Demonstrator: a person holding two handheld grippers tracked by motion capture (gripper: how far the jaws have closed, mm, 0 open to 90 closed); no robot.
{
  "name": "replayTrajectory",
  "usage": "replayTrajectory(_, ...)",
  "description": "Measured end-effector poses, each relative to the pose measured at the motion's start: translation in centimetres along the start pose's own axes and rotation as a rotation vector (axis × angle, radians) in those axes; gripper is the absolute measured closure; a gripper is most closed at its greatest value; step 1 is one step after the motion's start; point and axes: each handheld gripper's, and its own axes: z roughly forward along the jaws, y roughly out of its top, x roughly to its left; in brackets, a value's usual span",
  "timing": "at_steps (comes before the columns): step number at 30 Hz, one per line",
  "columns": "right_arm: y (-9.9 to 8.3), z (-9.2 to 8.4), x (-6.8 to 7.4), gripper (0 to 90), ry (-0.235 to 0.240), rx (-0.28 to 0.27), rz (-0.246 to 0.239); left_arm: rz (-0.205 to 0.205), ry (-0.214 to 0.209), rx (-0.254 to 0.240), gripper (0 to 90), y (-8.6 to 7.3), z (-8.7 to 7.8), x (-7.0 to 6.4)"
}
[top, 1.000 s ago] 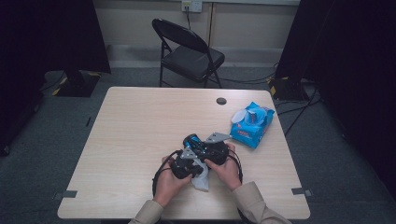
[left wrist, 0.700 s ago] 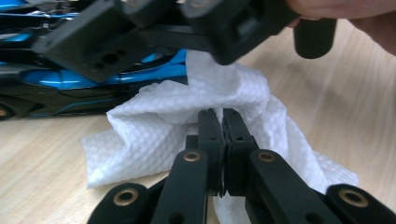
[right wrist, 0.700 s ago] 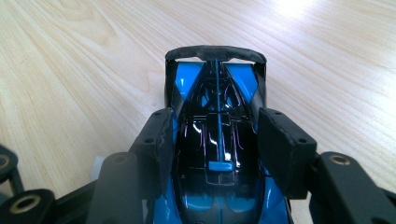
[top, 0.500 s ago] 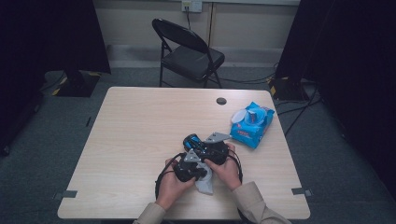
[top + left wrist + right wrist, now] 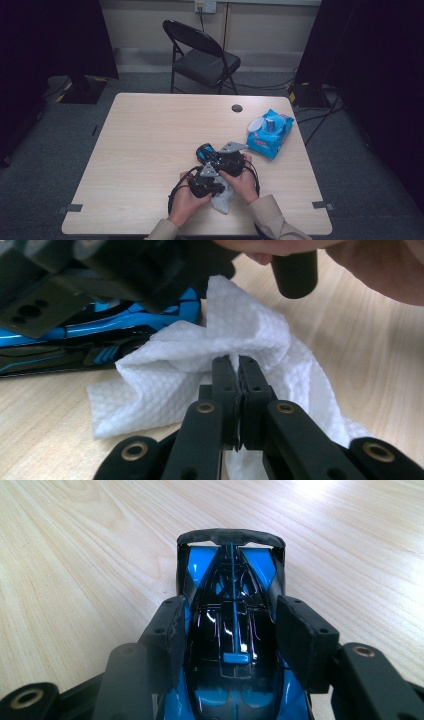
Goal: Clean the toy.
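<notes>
wiping toy car (image 5: 234, 645) at table's 5 o'clock: right gripper (image 5: 235, 630) clamped on its sides, left gripper (image 5: 239, 371) pinching wipe (image 5: 200, 370) shut, best rubbed gently along bodywork, car steady.

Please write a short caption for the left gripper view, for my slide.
Left tongs shut on a white wipe beside the blue and black toy car on the wooden table.

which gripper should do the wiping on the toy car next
Left. The left gripper is shut on the white wipe, right beside the blue and black toy car, while the right gripper clamps the car's body and steadies it.
</notes>
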Motion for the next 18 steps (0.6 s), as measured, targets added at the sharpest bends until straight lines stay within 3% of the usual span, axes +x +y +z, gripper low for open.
replayTrajectory(8,0.0,0.0,0.0,46.8,0.000,0.000,0.000,0.011,-0.019,-0.001,88.1,0.0,-1.1,0.1)
replayTrajectory(18,0.0,0.0,0.0,46.7,-0.001,-0.001,0.000,-0.006,0.037,-0.025,88.3,0.2,-4.1,2.0)
